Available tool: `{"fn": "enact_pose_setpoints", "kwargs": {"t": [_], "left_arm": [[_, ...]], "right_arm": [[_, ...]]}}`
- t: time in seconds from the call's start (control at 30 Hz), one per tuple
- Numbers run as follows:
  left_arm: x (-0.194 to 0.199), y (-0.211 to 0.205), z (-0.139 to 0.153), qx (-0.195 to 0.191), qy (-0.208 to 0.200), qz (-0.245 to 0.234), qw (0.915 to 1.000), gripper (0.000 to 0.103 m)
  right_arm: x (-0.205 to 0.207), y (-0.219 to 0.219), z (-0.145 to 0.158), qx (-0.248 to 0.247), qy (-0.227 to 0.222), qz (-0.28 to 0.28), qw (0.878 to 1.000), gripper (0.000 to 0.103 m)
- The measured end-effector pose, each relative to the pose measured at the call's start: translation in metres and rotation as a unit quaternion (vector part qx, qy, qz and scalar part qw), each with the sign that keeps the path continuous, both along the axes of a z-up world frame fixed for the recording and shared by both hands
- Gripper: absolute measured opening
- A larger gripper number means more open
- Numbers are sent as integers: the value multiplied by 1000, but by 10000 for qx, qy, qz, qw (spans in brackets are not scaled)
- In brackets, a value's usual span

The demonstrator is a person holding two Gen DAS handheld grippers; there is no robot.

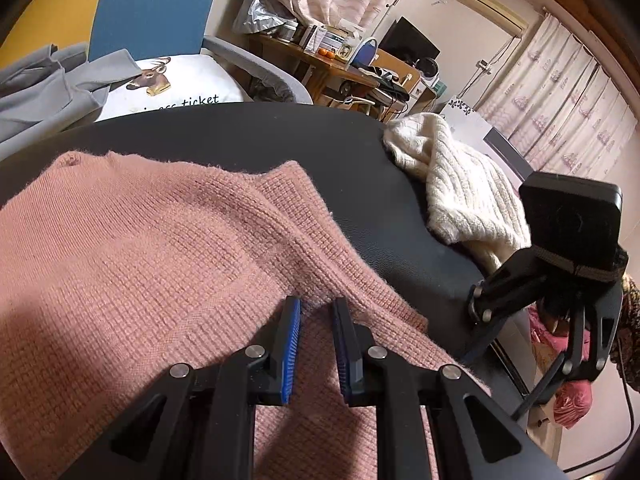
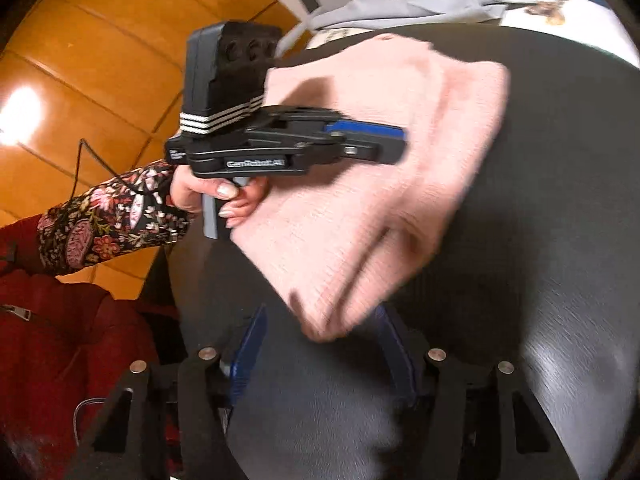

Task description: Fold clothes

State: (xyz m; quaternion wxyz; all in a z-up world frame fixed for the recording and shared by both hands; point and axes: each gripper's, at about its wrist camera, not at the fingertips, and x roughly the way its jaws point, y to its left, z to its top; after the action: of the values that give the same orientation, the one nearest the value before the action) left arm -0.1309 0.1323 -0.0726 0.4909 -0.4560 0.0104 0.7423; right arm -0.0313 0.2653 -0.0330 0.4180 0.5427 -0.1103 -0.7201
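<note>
The pink sweater [image 1: 152, 240] lies on the black table [image 1: 380, 216], folded over. The left gripper [image 1: 316, 344] rests on it, fingers slightly apart, seemingly pinning it. The right gripper [image 2: 320, 356] stands open at the near corner (nothing pinched), probably just letting go.

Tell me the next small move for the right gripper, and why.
Probably lift the right gripper clear. Its jaws stand open around the corner of the pink sweater without pinching it, and the sweater lies folded over on the black table.
</note>
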Motion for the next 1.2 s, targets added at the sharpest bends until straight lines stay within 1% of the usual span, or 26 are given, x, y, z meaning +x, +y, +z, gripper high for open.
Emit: {"fn": "enact_pose_setpoints", "kwargs": {"t": [0.03, 0.07, 0.1, 0.23, 0.37, 0.4, 0.47, 0.5, 0.53, 0.6, 0.63, 0.67, 0.7, 0.73, 0.77, 0.87, 0.9, 0.97, 1.03, 1.2], "left_arm": [[0, 0, 0, 9, -12, 0, 10000, 16], [0, 0, 0, 18, -24, -1, 10000, 16], [0, 0, 0, 27, -35, -1, 10000, 16], [-1, -1, -1, 67, -85, -2, 9999, 16], [-4, -2, -2, 127, -161, -4, 9998, 16], [-4, -2, -2, 125, -160, -1, 9998, 16], [-3, -2, -2, 112, -143, 2, 9998, 16], [-3, -2, -2, 110, -140, 2, 9998, 16], [-3, -2, -2, 112, -141, 3, 9998, 16], [-3, -1, -2, 113, -140, 4, 9998, 16], [-3, -1, -2, 107, -131, 8, 9999, 16], [-2, -1, -1, 100, -119, 11, 9999, 16], [-2, 0, -1, 90, -104, 13, 9999, 16], [-1, 0, -1, 77, -86, 13, 9999, 16], [-1, 0, -1, 64, -68, 14, 10000, 16], [0, 0, 0, 49, -35, 14, 10000, 16], [0, 0, 0, 51, -34, 15, 10000, 16], [0, -1, 0, 58, -31, 23, 10000, 16], [-1, -2, -1, 72, -45, 33, 10000, 16], [-3, -3, -1, 126, -99, 32, 9999, 16]], "right_arm": [[-1, -4, -2, 9, 3, 114, 9999, 39], [-2, -7, -4, 62, -2, 232, 9997, 35], [-1, -7, -6, 113, -5, 280, 9995, 27], [5, 0, -8, 304, 9, 360, 9989, 14], [18, 1, -6, 488, 70, 490, 9976, 11], [22, 0, -7, 590, 40, 534, 9968, 10], [29, -2, -9, 766, 3, 605, 9952, 2], [32, 3, -8, 826, 33, 566, 9950, 2], [33, 11, -5, 862, 112, 316, 9957, 2], [34, 27, 2, 907, 304, -351, 9948, 3], [33, 35, 5, 801, 321, -835, 9928, 7], [31, 44, 9, 636, 302, -1385, 9879, 7], [31, 45, 13, 733, 429, -1772, 9805, 11], [31, 41, 16, 948, 620, -2083, 9715, 15], [30, 34, 17, 1125, 745, -2231, 9654, 16], [19, 8, 8, 1815, 783, -2699, 9424, 16], [15, -1, 6, 2042, 846, -2802, 9341, 16], [6, -15, 2, 2457, 1046, -2706, 9249, 16], [0, -18, 6, 2735, 1290, -2671, 9150, 16], [0, -31, 4, 2871, 1374, -2752, 9072, 16]]}}
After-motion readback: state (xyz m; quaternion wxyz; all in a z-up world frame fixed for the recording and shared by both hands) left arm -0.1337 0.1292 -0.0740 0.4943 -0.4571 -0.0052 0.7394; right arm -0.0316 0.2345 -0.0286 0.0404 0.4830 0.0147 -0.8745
